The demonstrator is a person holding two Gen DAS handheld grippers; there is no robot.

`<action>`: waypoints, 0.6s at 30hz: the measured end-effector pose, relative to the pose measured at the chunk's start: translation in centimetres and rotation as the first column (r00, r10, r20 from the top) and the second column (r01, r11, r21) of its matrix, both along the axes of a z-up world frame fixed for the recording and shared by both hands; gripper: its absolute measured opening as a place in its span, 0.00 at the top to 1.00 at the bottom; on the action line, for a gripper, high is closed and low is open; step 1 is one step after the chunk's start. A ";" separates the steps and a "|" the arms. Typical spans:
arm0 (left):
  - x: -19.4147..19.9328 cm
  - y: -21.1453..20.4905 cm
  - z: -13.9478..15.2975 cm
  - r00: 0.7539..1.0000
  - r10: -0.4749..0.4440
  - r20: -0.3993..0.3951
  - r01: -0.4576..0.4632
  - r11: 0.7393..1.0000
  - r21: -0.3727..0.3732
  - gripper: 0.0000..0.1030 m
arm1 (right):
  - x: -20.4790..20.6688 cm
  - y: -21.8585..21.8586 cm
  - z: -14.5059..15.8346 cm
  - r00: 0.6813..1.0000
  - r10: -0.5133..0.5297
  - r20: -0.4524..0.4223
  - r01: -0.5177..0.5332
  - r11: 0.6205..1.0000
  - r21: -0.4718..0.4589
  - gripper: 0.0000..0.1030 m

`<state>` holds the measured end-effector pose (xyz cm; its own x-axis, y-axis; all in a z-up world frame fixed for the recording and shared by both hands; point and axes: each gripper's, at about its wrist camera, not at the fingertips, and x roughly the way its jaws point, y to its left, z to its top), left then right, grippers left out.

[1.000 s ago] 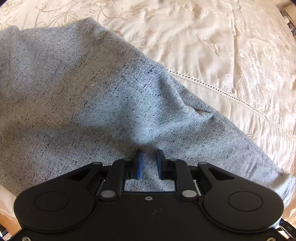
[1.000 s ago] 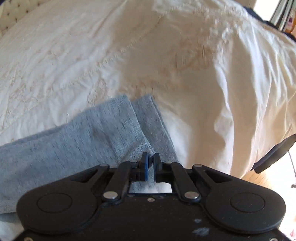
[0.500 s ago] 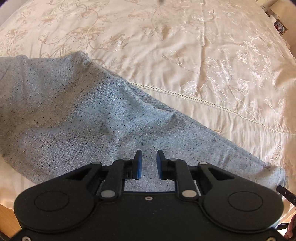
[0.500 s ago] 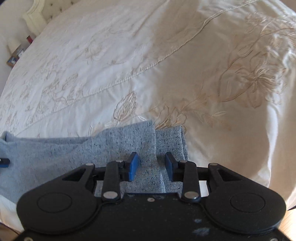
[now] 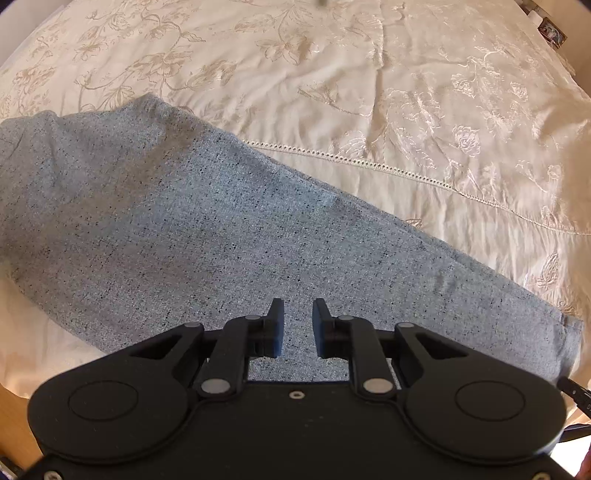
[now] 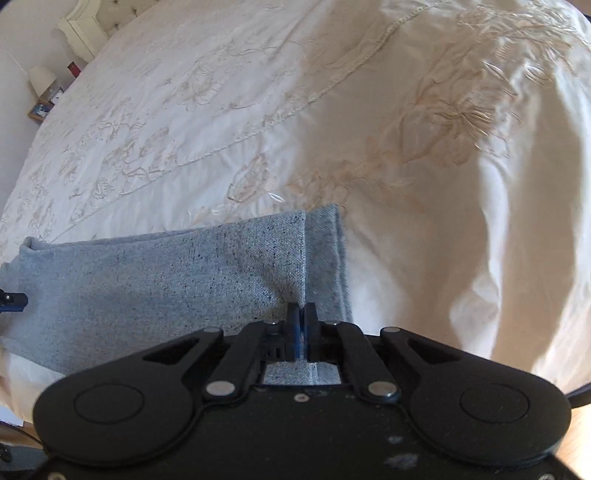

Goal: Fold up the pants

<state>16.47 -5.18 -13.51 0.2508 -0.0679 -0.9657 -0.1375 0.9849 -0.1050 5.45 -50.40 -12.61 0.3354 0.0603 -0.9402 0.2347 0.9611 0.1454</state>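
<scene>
Grey speckled pants [image 5: 207, 229] lie flat on a cream embroidered bedspread [image 5: 406, 110], legs stacked and running to the right. My left gripper [image 5: 298, 325] is open and empty just above the middle of the pants. In the right wrist view the leg cuffs [image 6: 321, 251] lie near the bed's edge. My right gripper [image 6: 303, 325] is shut on the upper leg's cuff edge. The tip of the left gripper shows at the far left of that view [image 6: 13, 301].
The bedspread [image 6: 221, 110] stretches far beyond the pants. A headboard [image 6: 92, 22] and a nightstand with a small lamp [image 6: 42, 79] stand at the far end. Wooden floor [image 5: 14, 424] shows past the near bed edge.
My right gripper opened half a second ago and has now shut on the cuff edge. My left gripper has drawn back from the pants and stays open.
</scene>
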 end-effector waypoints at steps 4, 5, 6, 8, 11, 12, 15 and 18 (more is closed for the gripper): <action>-0.3 -0.1 0.1 1.000 -0.005 0.006 0.005 1.000 0.023 0.75 | 0.2 0.4 -0.6 1.000 0.008 0.006 -0.008 1.000 -0.024 0.88; -0.4 0.0 0.3 1.000 -0.001 0.010 0.001 1.000 0.021 0.75 | 0.3 0.4 -0.1 1.000 -0.012 0.028 0.013 1.000 -0.021 0.88; -0.5 0.2 0.4 1.000 0.003 0.013 -0.003 1.000 0.018 0.75 | 0.5 0.3 0.9 0.997 -0.023 0.073 0.024 0.999 -0.024 0.81; -0.7 0.4 0.6 1.000 0.007 0.016 -0.007 1.000 0.021 0.75 | 1.2 0.8 2.2 0.987 0.026 0.159 -0.018 0.998 -0.052 0.75; -0.8 0.6 0.7 1.000 -0.003 0.019 0.003 0.999 0.040 0.75 | 3.2 1.3 2.2 0.975 0.145 0.167 -0.130 0.987 -0.097 0.71; -0.8 0.7 0.8 1.000 -0.003 0.020 0.002 0.999 0.048 0.75 | 4.1 1.2 1.7 0.972 0.183 0.149 -0.170 0.980 -0.101 0.70; -1.1 1.0 0.9 1.000 0.001 0.026 -0.003 0.999 0.053 0.75 | 6.1 0.9 0.1 0.952 0.286 0.108 -0.277 0.956 -0.095 0.70; -1.5 1.5 0.9 1.000 0.016 0.023 -0.018 0.998 0.062 0.75 | 7.3 0.8 -1.4 0.919 0.390 0.051 -0.381 0.915 -0.134 0.70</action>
